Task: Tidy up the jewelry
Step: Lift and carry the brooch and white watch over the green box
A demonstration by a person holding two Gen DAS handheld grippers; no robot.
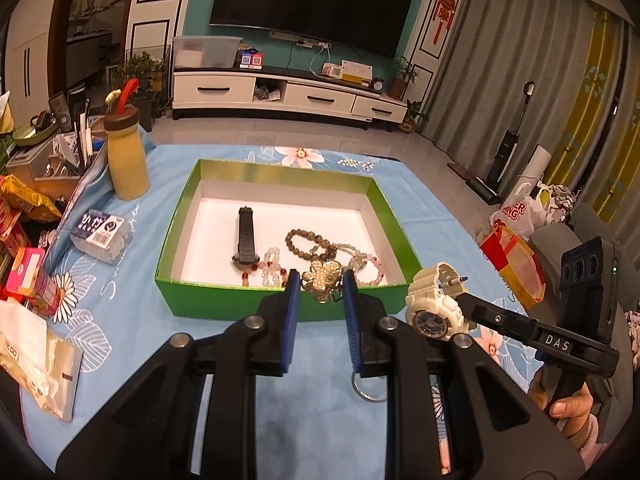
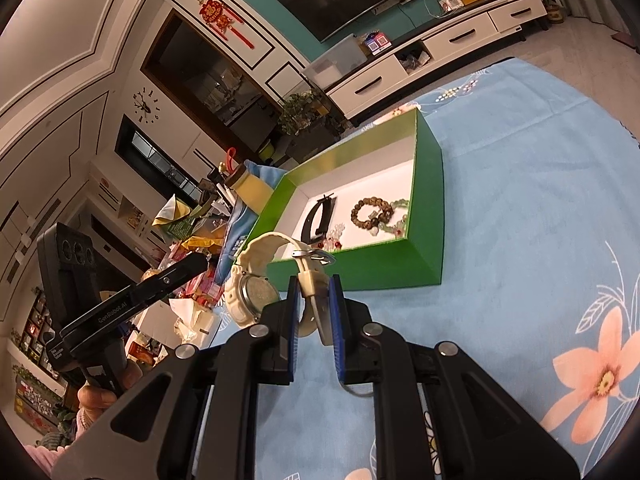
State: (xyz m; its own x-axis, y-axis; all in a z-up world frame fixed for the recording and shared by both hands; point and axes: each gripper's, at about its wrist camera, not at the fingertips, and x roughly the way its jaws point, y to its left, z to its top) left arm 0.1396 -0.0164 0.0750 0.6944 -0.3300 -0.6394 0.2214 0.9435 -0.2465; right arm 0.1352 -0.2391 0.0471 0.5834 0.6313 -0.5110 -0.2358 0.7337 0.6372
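A green box (image 1: 248,304) with a white floor sits on the blue floral cloth. In it lie a black watch (image 1: 246,238), a brown bead bracelet (image 1: 306,244) and pink bead bracelets (image 1: 268,268). My left gripper (image 1: 318,292) is shut on a gold rhinestone brooch (image 1: 322,276), held over the box's near wall. My right gripper (image 2: 314,300) is shut on the strap of a cream watch (image 2: 256,292), held in the air just outside the box (image 2: 430,216). That watch (image 1: 434,308) also shows at the right in the left wrist view.
A yellow bottle (image 1: 126,152) stands left of the box, with a small plastic pack (image 1: 100,236) and snack packets (image 1: 24,280) along the cloth's left edge. A red and yellow bag (image 1: 514,264) lies at the right edge. A metal ring (image 1: 368,390) hangs under the left finger.
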